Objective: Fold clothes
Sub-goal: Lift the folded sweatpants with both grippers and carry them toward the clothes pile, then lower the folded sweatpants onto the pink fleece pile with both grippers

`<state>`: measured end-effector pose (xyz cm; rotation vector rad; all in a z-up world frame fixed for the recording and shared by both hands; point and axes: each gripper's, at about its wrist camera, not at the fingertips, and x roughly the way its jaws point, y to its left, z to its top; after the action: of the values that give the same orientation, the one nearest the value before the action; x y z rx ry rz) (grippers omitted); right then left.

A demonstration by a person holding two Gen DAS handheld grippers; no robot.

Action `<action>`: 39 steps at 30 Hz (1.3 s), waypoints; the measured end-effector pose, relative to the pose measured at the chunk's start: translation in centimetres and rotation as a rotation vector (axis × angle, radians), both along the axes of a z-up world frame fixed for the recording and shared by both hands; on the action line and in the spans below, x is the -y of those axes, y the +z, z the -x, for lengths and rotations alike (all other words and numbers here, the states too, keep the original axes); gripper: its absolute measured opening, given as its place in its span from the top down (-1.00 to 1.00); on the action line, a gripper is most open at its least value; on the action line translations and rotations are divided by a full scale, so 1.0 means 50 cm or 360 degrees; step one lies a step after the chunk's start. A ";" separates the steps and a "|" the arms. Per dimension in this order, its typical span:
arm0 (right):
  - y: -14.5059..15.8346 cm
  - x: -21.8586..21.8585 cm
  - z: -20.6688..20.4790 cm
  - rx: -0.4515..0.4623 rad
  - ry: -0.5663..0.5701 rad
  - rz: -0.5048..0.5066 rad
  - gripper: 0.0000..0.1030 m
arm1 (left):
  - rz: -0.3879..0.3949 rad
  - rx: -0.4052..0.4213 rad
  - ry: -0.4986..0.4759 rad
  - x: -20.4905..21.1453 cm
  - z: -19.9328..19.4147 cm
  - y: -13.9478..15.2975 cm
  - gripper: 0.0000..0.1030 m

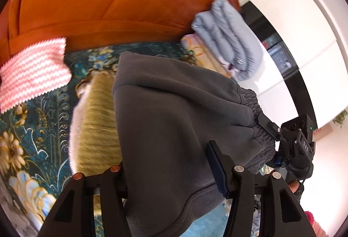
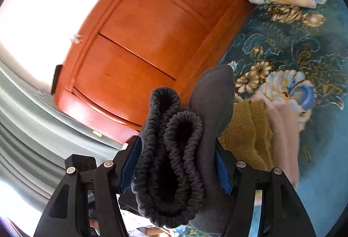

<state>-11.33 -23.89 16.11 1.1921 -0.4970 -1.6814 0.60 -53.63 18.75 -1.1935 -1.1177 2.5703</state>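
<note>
Both tilted-down claws, left claw (image 1: 169,174) and right claw (image 2: 176,163), clamped on grey trousers (image 1: 174,111).

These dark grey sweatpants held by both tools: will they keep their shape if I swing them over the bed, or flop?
Likely floppy: the dark grey sweatpants sag between the left tool and right tool. The fleece looks thick, so probably fairly heavy. The bunched elastic waistband should resist slipping.

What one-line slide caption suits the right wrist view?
Right tool grips the elastic waistband of dark grey trousers above a floral bedspread, before an orange headboard.
</note>
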 end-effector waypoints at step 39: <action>-0.055 0.188 -0.013 -0.0398 0.0391 -0.0670 -0.23 | 0.0160 0.0102 -0.0075 -0.046 -0.015 -0.074 -0.37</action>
<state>-10.68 -33.31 13.38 1.2537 0.1633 -1.7334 1.35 -51.35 15.04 -1.3166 -0.9701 2.5977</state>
